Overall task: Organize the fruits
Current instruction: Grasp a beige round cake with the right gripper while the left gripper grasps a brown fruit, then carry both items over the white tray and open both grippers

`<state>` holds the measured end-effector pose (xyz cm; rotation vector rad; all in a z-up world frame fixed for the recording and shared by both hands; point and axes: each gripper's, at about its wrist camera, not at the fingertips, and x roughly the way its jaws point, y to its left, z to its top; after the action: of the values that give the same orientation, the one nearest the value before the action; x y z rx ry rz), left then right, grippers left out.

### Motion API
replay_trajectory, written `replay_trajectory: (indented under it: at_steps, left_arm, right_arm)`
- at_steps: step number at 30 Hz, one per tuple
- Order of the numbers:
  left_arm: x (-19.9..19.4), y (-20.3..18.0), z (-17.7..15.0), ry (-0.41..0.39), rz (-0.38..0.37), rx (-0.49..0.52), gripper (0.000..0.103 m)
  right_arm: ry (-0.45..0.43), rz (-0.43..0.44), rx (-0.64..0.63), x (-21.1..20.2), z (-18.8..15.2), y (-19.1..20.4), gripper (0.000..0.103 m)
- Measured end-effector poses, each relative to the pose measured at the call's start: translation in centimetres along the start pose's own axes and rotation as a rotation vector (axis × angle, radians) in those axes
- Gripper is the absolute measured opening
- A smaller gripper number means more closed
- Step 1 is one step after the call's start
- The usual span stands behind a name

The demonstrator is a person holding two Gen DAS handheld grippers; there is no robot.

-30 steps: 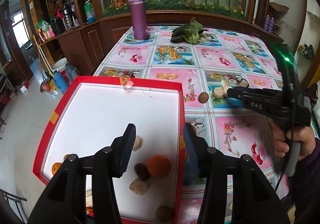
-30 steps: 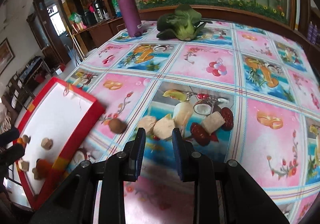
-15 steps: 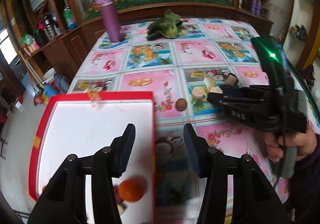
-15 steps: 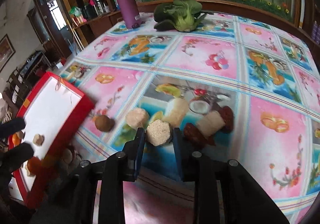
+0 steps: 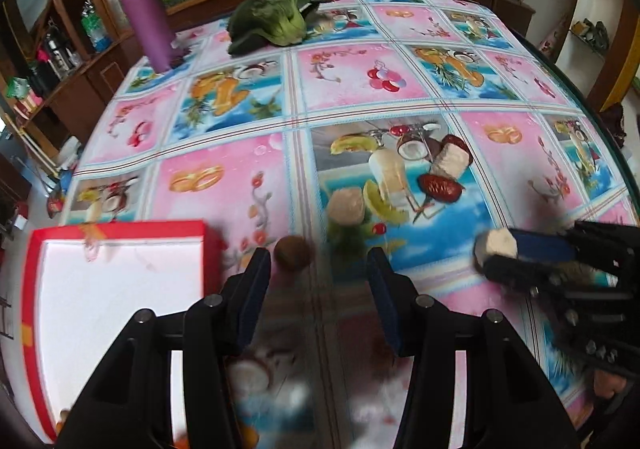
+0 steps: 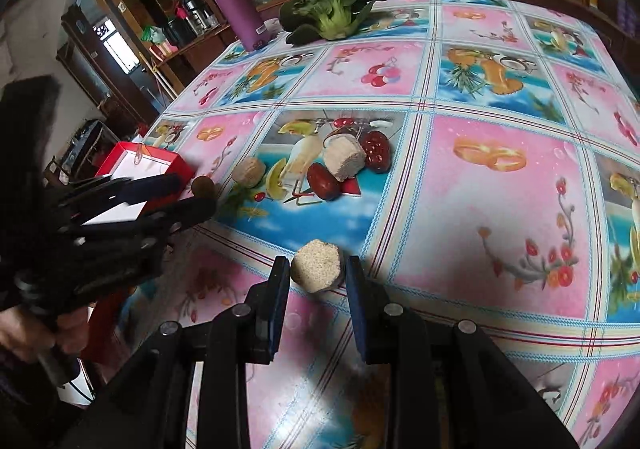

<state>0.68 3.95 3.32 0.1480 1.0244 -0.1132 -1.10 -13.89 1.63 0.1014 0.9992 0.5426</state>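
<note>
1. Pale chunk point(image 6: 317, 265) sits pinched between the right gripper point(image 6: 316, 281) fingers, lifted off the desk point(image 6: 500, 209), flat cut face toward the camera.
2. Brown nut point(image 5: 293, 252) lies on the desk just ahead of the left gripper point(image 5: 320, 273), slightly toward its left finger point(image 5: 256, 289); roundish, no clear long axis.
3. Left fingers are spread wide, holding nothing; left is the nearer hand for the nut.
4. Red tray point(image 5: 120, 228) is left of the nut, close by; likely the drop spot, so the right gripper's load must cross leftward.
5. More pieces remain on the desk beyond: another pale chunk point(image 5: 346, 205), a red date point(image 5: 440, 185), a capped chunk point(image 5: 450, 161).
6. Purple flask point(image 5: 148, 21) and greens point(image 5: 272, 23) sit far back, well apart.
</note>
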Motion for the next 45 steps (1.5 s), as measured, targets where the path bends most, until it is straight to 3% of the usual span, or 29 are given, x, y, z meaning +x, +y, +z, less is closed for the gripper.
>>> replay_trajectory:
  at_steps: [4, 6, 8, 10, 18, 24, 31, 38, 45]
  left_arm:
    - [0.9, 0.7, 0.2, 0.001, -0.012, 0.0, 0.05]
    - [1.3, 0.8, 0.1, 0.003, -0.02, 0.013, 0.045]
    - [1.7, 0.9, -0.1, 0.008, -0.047, 0.021, 0.031]
    - [2.0, 1.1, -0.2, 0.005, -0.082, 0.017, 0.026]
    - [1.9, 1.3, -0.3, -0.01, -0.089, -0.016, 0.024]
    - [-1.9, 0.9, -1.0, -0.101, -0.002, -0.03, 0.024]
    - [-9.1, 3.9, -3.3, -0.267, 0.176, -0.082, 0.024]
    - [-13.0, 9.1, -6.8, -0.328, 0.282, -0.181, 0.024]
    - [-14.3, 12.5, -10.3, -0.336, 0.312, -0.252, 0.024]
  right_arm:
    - [-0.002, -0.009, -0.006, 0.0, 0.1, 0.2, 0.027]
    - [-0.002, -0.01, -0.006, 0.0, 0.0, 0.2, 0.027]
    - [-0.003, -0.011, -0.007, 0.0, 0.0, 0.1, 0.027]
    - [-0.005, -0.01, -0.006, 0.0, 0.0, 0.0, 0.027]
    - [-0.012, -0.015, -0.014, 0.1, 0.0, 0.3, 0.027]
    - [-0.038, 0.002, -0.026, 0.1, -0.1, 1.1, 0.027]
    - [-0.104, 0.083, -0.07, -0.9, 0.2, 5.6, 0.027]
    - [-0.133, 0.129, -0.197, -0.9, 0.5, 14.0, 0.027]
    - [-0.099, 0.149, -0.296, 0.7, -0.8, 20.2, 0.027]
